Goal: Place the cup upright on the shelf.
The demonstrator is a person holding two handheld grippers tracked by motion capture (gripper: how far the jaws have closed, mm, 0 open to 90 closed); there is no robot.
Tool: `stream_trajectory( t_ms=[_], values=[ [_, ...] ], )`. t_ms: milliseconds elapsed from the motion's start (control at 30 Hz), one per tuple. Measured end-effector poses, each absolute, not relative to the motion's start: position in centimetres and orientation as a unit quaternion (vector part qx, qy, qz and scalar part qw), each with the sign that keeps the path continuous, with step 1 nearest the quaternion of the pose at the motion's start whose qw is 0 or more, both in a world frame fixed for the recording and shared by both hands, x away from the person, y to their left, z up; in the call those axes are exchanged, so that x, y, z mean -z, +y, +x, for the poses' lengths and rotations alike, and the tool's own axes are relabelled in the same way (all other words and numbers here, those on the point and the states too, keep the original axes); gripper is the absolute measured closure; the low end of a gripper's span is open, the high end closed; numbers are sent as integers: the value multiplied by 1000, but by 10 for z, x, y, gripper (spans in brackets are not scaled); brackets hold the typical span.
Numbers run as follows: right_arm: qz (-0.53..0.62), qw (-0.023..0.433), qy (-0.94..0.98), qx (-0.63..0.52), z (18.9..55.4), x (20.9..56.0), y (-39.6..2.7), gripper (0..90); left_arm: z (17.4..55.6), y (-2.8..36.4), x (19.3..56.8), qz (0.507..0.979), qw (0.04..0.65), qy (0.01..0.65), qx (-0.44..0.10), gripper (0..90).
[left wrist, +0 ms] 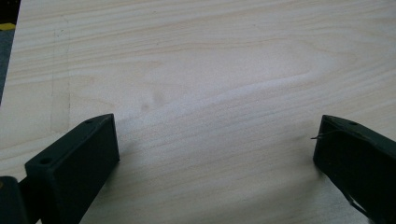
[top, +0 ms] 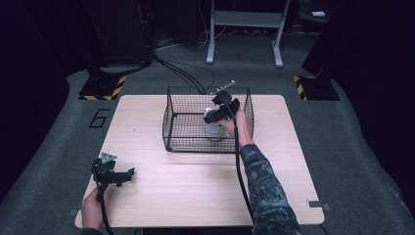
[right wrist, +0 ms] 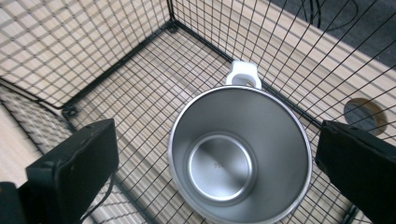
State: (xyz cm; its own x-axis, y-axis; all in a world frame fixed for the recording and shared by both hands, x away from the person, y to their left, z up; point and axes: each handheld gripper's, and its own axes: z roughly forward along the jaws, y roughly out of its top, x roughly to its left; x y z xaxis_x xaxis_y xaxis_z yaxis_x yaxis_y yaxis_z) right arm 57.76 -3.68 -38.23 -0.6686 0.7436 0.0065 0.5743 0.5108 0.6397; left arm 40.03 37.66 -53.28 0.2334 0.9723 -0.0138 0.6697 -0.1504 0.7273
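Right gripper view – empty steel cup (right wrist: 240, 154) upright in wire basket (right wrist: 93, 56), jaws spread; left jaws spread too

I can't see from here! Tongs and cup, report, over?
Left tongs open, low over bare table. Right tongs open above steel cup, upright in wire basket. Nothing blocking.

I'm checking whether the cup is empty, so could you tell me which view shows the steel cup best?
The right gripper view: it looks straight down into the steel cup, showing its empty inside and white handle. In the high view the cup is small and partly hidden behind the right gripper inside the wire basket.
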Motion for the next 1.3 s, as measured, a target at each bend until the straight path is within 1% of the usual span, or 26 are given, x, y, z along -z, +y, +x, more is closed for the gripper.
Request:
stream_trajectory(
  t_ms=[100, 167, 300, 333, 433, 600, 900, 1100, 1300],
  values=[
    [376, 141, 858, -321, 569, 374, -40, 0, 400, 377, 533, 719, 315, 571, -240, 1],
    [365, 150, 859, -328, 556, 364, -44, 0, 400, 377, 533, 719, 316, 571, -240, 1],
    [352, 155, 860, -335, 539, 354, -48, 0, 400, 377, 533, 719, 315, 571, -240, 0],
    [352, 155, 860, -335, 539, 354, -48, 0, 400, 377, 533, 719, 315, 571, -240, 1],
    [349, 159, 855, -350, 519, 347, -55, 0, 400, 377, 533, 719, 316, 571, -240, 0],
    [343, 163, 853, -358, 496, 343, -65, 0, 401, 377, 533, 719, 316, 571, -240, 0],
    [345, 167, 847, -368, 471, 348, -87, 0, 401, 377, 532, 721, 313, 570, -239, 0],
    [350, 181, 842, -368, 444, 353, -116, 0, 401, 377, 532, 722, 312, 569, -239, 0],
    [385, 193, 826, -363, 414, 371, -151, 0, 401, 377, 532, 722, 312, 570, -239, 0]
  ],
)
